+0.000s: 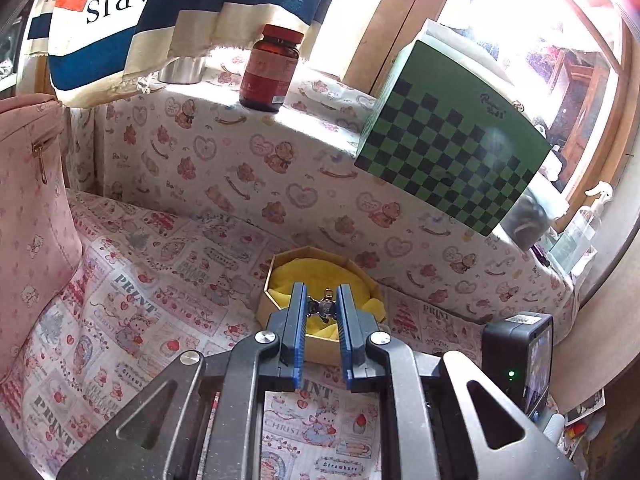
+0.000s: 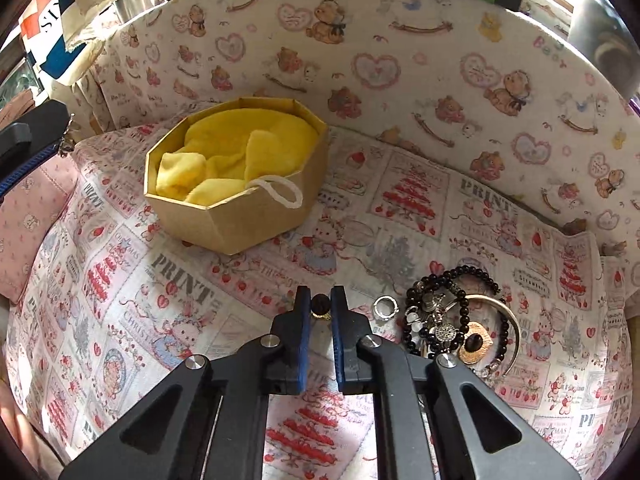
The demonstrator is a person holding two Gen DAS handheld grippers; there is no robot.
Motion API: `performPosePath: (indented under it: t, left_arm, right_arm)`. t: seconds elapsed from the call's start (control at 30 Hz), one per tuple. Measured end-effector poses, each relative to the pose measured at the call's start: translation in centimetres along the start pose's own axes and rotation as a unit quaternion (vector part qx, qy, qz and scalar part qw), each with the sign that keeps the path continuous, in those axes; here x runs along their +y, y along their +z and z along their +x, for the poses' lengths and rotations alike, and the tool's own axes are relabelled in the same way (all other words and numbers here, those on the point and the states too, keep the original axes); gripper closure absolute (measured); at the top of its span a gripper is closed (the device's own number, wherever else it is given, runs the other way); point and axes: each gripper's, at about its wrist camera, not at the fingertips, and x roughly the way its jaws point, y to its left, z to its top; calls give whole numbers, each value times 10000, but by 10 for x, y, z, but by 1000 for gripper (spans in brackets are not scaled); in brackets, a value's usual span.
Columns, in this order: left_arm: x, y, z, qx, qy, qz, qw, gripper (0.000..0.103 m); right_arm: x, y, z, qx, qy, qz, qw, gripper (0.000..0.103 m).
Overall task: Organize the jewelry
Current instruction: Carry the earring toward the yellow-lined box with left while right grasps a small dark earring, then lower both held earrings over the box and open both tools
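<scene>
Left gripper [image 1: 323, 304]: I see it closed on a small silver charm [image 1: 321, 307], pinched between the blue pads and held just above the box [image 1: 320, 346].
Right gripper [image 2: 321, 306]: I see it narrowed around a small black bead piece [image 2: 320, 305] with a gold base; the pads sit against its sides. I cannot tell whether the piece is lifted off the cloth [image 2: 180, 288]. It is in front of the box, well apart from it.
Cloth: printed with bears, hearts and "PRINT" lettering; it covers the surface under the box and runs up the ledge behind it.
Green box [image 1: 452, 148]: checked green and black, up on the ledge behind and to the right of the box.
Box: tan, many-sided, open-topped, resting on the cloth.
Towel [image 2: 240, 152]: yellow, crumpled inside the box, with its white loop [image 2: 282, 190] hanging over the box's near rim.
Jewelry pile [image 2: 460, 320]: black bead strands, a metal bangle and a gold disc, in front and right of the box, well apart from it.
Bottle [image 1: 270, 68]: amber, on the ledge behind the box.
Ring [image 2: 385, 307]: silver, on the cloth at the pile's left edge, in front and right of the box.
</scene>
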Motion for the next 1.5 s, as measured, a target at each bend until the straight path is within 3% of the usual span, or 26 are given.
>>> performPosePath:
  t: [0.23, 0.5, 0.6, 0.73, 0.83, 0.93, 1.0, 1.07, 1.27, 1.5]
  left_arm:
    - [-3, 0, -3, -51, 20, 56, 10000, 90]
    - [-12, -2, -11, -311, 119, 296, 9990, 90]
    - [-18, -4, -18, -562, 266, 468, 9970, 90]
    - [-22, -5, -24, -704, 70, 543, 9960, 90]
    - [-20, -4, -26, -745, -159, 508, 9958, 90]
    - [-15, -1, -28, -1032, -492, 640, 9914, 90]
    - [-6, 6, -15, -840, -980, 627, 9896, 90]
    - [10, 10, 7, -455, -1365, 295, 9892, 90]
    - [26, 8, 38, -182, -1435, 3, 9895, 90]
    - [32, 7, 50, -35, -1498, -107, 9886, 90]
  right_arm:
    - [-36, -22, -41, -939, 595, 421, 9929, 92]
    - [-71, -50, -87, -2218, 1224, 656, 9652, 92]
    - [-77, -49, -103, -2521, 1282, 797, 9559, 92]
    - [-83, -58, -123, -2922, 1099, 807, 9466, 92]
    - [-88, -61, -128, -2956, 1170, 874, 9441, 92]
    - [-95, -60, -125, -2912, 1313, 1010, 9422, 92]
    - [-96, -59, -119, -2864, 1373, 1083, 9420, 92]
    - [-94, -59, -112, -2773, 1374, 1089, 9446, 92]
    - [-86, -59, -104, -2622, 1282, 955, 9517, 93]
    - [-90, -58, -107, -2626, 1260, 1072, 9506, 92]
